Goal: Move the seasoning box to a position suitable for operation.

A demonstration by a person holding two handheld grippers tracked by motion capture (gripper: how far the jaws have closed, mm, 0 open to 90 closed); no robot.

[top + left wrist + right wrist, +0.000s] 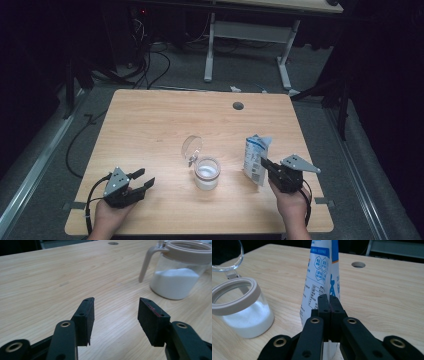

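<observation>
On the wooden desk (150,125) the right gripper (267,167) has its fingers (324,305) pressed flat together on a white and blue bag (256,159), which stands upright at the right side of the desk. The right gripper view brings out what the high view cannot: the printed panels on the bag (319,272), and the pinch low on its edge. It also shows the jar (243,308) just left of the bag, apart from it, with white powder in the bottom and its clear lid (227,255) flipped up behind.

From above, the jar (207,172) sits near the middle of the desk. The left gripper (142,180) hovers at the near left corner, fingers (86,317) spread wide with nothing between them. The left gripper view shows the jar (178,272) ahead to the right, with its beige rim.

A round cable hole (238,105) lies near the desk's far edge. The room is dark, with grey floor, loose cables (150,65) and the white legs of another table (247,35) behind.
</observation>
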